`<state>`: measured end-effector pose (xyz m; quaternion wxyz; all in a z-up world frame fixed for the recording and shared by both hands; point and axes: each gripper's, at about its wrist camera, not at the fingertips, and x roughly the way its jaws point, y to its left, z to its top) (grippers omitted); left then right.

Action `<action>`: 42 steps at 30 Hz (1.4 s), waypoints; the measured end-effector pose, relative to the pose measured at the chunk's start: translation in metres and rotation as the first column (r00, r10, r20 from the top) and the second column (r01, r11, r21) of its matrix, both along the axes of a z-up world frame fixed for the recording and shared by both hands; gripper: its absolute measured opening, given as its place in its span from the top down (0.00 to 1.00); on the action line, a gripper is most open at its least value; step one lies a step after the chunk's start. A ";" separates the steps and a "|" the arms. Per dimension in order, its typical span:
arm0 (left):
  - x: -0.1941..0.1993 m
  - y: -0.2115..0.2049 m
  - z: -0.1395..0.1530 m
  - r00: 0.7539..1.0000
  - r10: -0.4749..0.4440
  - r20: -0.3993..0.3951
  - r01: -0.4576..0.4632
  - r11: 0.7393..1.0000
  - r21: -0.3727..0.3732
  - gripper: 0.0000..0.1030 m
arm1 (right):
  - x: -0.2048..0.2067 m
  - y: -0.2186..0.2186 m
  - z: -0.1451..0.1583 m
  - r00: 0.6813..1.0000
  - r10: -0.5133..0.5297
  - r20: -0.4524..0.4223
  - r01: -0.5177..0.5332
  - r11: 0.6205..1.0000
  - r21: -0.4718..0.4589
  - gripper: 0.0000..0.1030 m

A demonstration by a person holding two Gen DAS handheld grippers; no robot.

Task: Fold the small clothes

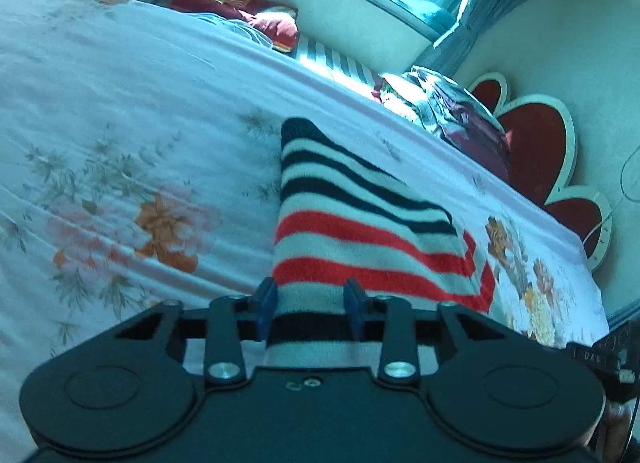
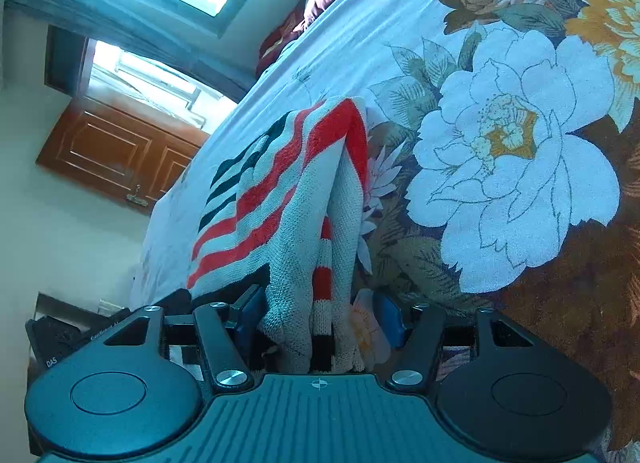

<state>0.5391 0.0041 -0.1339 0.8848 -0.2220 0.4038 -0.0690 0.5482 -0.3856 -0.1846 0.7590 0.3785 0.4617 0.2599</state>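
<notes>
Striped knitwear, a small sweater [image 1: 360, 231] in red, white and navy bands, lies on the bed [image 1: 120, 123], which carries a floral sheet. Left tongs [image 1: 312, 303] are clamped on the sweater's near hem, blue pads pressing the fabric from both sides. Right tongs [image 2: 316, 319] stand apart, with a bunched fold of the sweater [image 2: 304, 199] hanging between the pads; the pad nearer the big flowers is clear of it, contact at the other pad cannot be told. Beyond the sweater, maroon cushions [image 1: 240, 11] sit at the bed's far edge.
</notes>
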 end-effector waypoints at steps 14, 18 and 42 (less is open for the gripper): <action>0.025 0.000 -0.035 0.985 -0.135 -0.106 0.122 0.985 -0.125 0.05 | 0.013 0.006 -0.006 1.000 0.011 -0.001 -0.011 1.000 0.016 0.42; 0.035 -0.021 -0.031 0.964 -0.238 -0.117 0.232 0.971 -0.062 0.07 | 0.021 0.017 -0.002 0.999 0.049 0.006 -0.049 0.999 -0.014 0.42; 0.004 0.001 0.024 0.913 -0.403 0.067 0.392 0.910 0.135 0.58 | -0.034 0.164 0.089 0.933 0.180 0.313 0.035 0.818 -0.574 0.70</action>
